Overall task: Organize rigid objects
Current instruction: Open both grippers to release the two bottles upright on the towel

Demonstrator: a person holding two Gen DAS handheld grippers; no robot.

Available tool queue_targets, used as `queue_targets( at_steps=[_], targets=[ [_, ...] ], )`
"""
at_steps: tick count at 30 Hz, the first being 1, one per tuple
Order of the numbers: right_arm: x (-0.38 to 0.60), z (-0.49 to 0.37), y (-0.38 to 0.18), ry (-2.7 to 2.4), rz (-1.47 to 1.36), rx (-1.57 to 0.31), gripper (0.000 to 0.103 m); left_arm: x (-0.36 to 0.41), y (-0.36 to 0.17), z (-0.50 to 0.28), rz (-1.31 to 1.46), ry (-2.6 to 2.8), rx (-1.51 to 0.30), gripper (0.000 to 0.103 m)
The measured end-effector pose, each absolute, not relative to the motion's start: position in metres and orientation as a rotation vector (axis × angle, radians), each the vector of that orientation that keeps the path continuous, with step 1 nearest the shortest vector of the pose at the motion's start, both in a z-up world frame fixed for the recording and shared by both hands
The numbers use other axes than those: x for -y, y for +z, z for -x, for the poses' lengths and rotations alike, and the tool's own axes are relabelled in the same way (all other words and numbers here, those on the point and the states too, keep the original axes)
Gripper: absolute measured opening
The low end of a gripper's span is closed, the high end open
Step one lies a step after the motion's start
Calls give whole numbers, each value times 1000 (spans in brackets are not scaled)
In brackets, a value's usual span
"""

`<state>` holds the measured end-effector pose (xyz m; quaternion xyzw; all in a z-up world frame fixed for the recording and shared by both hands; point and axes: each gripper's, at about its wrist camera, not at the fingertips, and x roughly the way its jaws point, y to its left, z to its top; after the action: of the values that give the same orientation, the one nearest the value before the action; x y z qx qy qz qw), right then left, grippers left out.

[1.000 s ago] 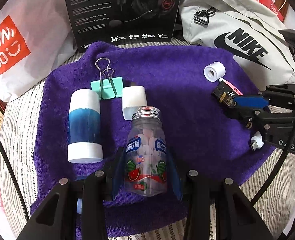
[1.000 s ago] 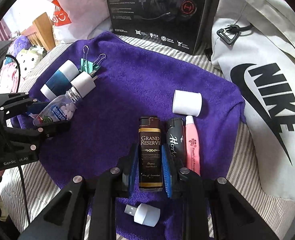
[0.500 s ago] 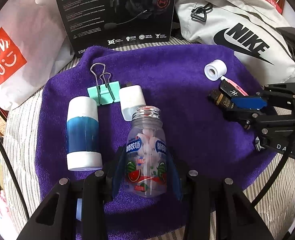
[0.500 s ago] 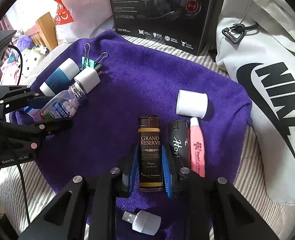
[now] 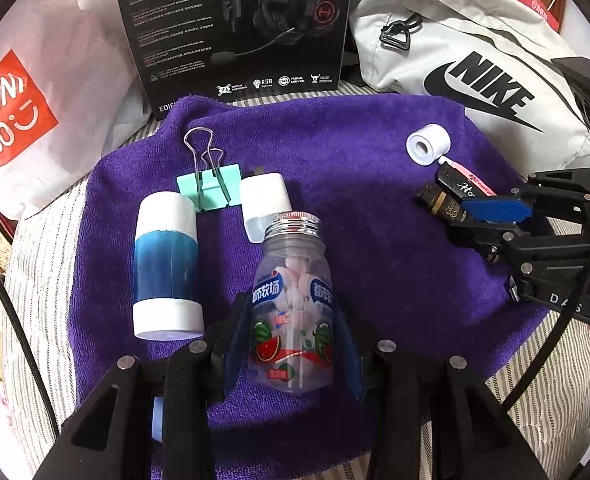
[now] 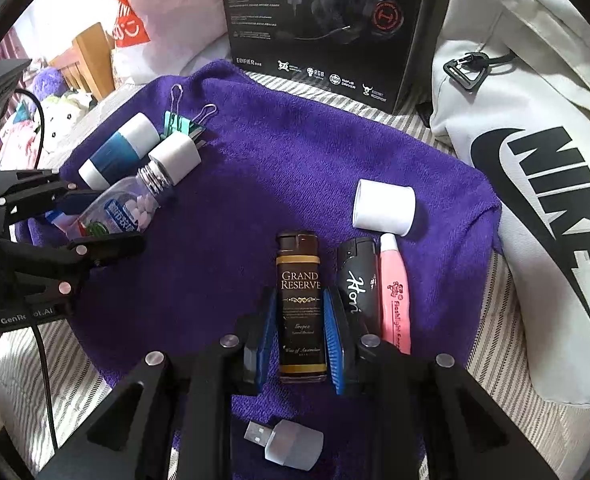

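Note:
My left gripper (image 5: 291, 344) is shut on a clear candy bottle (image 5: 291, 304) with a watermelon label, lying on the purple towel (image 5: 355, 200). To its left lie a blue-and-white cylinder (image 5: 165, 268), a mint binder clip (image 5: 209, 188) and a white cap (image 5: 265, 204). My right gripper (image 6: 301, 336) is shut on a dark "Grand Reserve" lighter (image 6: 301, 308). Next to it lie a black lighter (image 6: 357, 280), a pink lighter (image 6: 395, 300) and a white spool (image 6: 383, 208).
A black headset box (image 5: 235, 28) stands behind the towel. A grey Nike bag (image 6: 535, 160) lies on the right, a white Miniso bag (image 5: 19, 100) on the left. A small white USB plug (image 6: 287, 442) lies under my right gripper. Striped bedding surrounds the towel.
Both views have shifted slightly over the towel. Each gripper still holds its object; the right one has carried the dark lighter a little away from the black lighter.

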<state>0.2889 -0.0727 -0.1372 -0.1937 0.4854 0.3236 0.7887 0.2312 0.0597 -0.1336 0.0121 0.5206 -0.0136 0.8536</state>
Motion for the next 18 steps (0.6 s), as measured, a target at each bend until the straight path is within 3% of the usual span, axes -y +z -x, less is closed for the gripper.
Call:
queue_targets(
  at_steps=[6,11,14,16,18],
  targets=[
    [78,-288,-136,717,381,-1098,33,-57,-133,-225,-12,-67,-1102,58],
    [85,-281,-127,708,354,-1108,37,-53,-132,-219,5,-74,-1110,66],
    [91,-273,-116,720,328,-1096,49,-52,-126,-210,38,-93,-1082,75],
    [95,-267,-109,689,341,-1069,63,-50,-123,-204,46,-89,-1074,79],
    [102,-261,-100,679,331,-1044,67,-48,-119,-199,41,-81,-1068,79]
  ],
)
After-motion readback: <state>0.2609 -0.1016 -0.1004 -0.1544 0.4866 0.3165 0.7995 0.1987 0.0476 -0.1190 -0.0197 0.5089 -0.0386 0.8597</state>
